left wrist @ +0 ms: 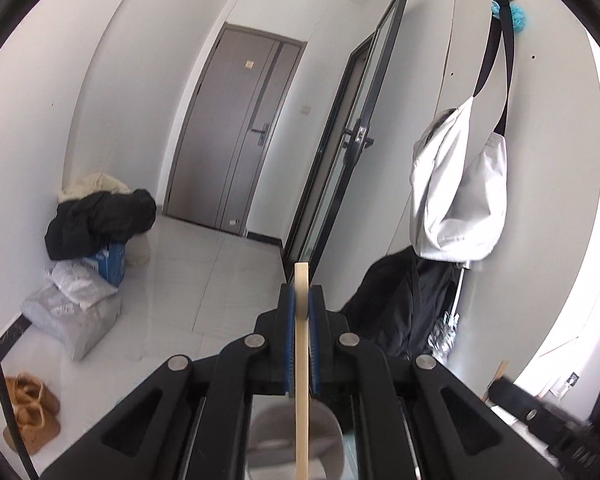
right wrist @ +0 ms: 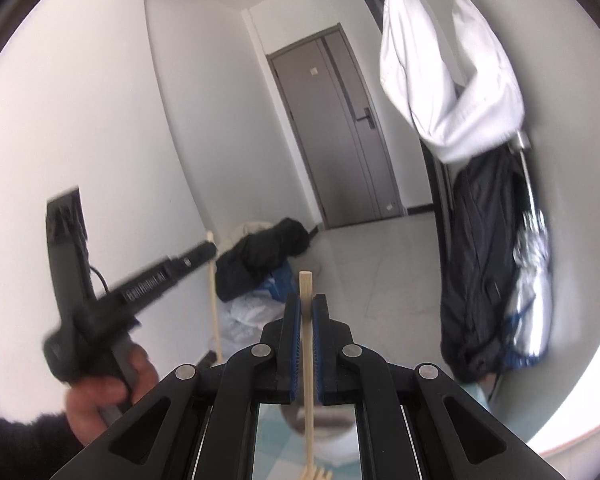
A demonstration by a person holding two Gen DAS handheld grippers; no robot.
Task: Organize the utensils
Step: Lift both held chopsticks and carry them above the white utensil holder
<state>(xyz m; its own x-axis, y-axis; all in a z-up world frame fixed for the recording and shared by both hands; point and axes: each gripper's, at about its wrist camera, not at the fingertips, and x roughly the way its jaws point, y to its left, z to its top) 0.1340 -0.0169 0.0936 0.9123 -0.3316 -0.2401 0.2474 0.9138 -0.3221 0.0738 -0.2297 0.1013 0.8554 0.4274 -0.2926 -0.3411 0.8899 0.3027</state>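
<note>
In the left wrist view my left gripper (left wrist: 302,296) is shut on a pale wooden utensil handle (left wrist: 302,360). The handle stands upright between the blue pads and its lower end runs out of frame. Beneath it is a blurred grey-white cup (left wrist: 276,436). My right gripper (right wrist: 306,304) is shut on a wooden fork (right wrist: 309,380), also upright, with its tines (right wrist: 316,474) at the bottom above a white container (right wrist: 332,436). In the right wrist view a hand (right wrist: 100,392) holds the left gripper (right wrist: 206,249) at the left, raised, with its wooden utensil (right wrist: 214,300) hanging down.
A grey door (left wrist: 236,136) is straight ahead and an open glass door (left wrist: 352,148) stands to its right. A white bag (left wrist: 460,184), a dark jacket (right wrist: 480,280) and a folded umbrella (right wrist: 532,280) hang on the right wall. Clothes and bags (left wrist: 96,232) are piled on the floor at left.
</note>
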